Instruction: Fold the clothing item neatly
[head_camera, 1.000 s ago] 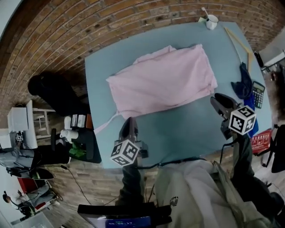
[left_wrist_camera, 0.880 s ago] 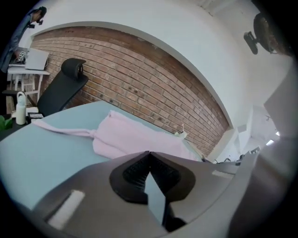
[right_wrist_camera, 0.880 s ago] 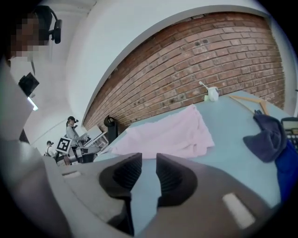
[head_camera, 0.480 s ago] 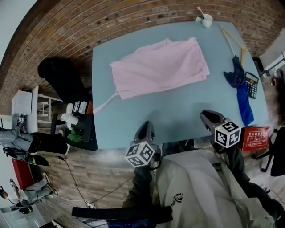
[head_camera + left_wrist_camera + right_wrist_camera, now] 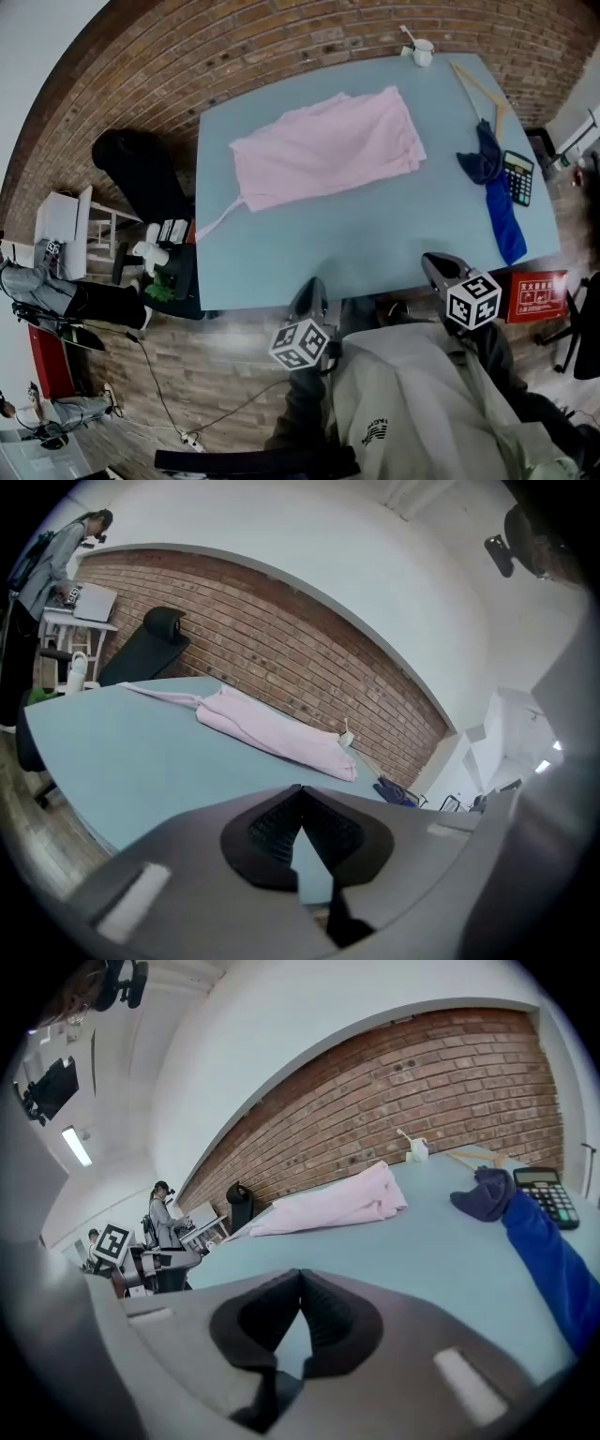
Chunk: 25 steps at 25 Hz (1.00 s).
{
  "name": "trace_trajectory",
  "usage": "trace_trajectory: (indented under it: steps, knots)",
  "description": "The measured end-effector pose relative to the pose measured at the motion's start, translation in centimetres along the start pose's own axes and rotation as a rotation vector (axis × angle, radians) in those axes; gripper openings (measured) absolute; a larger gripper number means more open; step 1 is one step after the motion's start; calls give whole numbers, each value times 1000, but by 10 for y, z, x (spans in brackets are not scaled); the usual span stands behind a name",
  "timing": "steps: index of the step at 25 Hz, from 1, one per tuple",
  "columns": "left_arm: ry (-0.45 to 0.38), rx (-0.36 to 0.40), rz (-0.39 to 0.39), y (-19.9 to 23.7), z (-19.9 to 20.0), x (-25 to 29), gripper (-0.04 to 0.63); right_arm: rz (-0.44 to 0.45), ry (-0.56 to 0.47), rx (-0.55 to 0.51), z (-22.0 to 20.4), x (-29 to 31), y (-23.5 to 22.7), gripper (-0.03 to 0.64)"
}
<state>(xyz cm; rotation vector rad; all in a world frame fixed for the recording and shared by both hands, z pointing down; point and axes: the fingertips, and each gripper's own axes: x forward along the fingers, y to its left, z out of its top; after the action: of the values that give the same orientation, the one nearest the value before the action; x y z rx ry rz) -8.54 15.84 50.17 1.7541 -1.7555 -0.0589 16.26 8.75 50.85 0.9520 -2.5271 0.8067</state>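
Lying folded flat, the pale pink cloth garment (image 5: pixel 323 150) rests near the far edge of the light blue tabletop (image 5: pixel 375 248). At the near edge, well apart from it, the left gripper (image 5: pixel 312 283) has its fingers pressed together. The right gripper (image 5: pixel 434 262) has just closed its fingers. Both hold nothing.

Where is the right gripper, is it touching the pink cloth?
Apart. The head view shows bare blue table between the right gripper, at the near edge, and the pink cloth.
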Motion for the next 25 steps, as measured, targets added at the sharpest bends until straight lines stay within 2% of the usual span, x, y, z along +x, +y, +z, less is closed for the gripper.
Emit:
trace_trajectory:
  steps: [6, 13, 18, 25]
  knots:
    - [28, 8, 3, -5, -11, 2, 8, 2, 9, 24, -12, -7, -4, 3]
    - [74, 34, -26, 0, -4, 24, 8, 2, 52, -25, -10, 16, 9, 3]
    - [98, 29, -42, 29, 16, 36, 8, -13, 99, -47, -8, 54, 28, 3]
    - [111, 22, -76, 83, 62, 53, 8, -74, 100, -22, 9, 106, 55, 3]
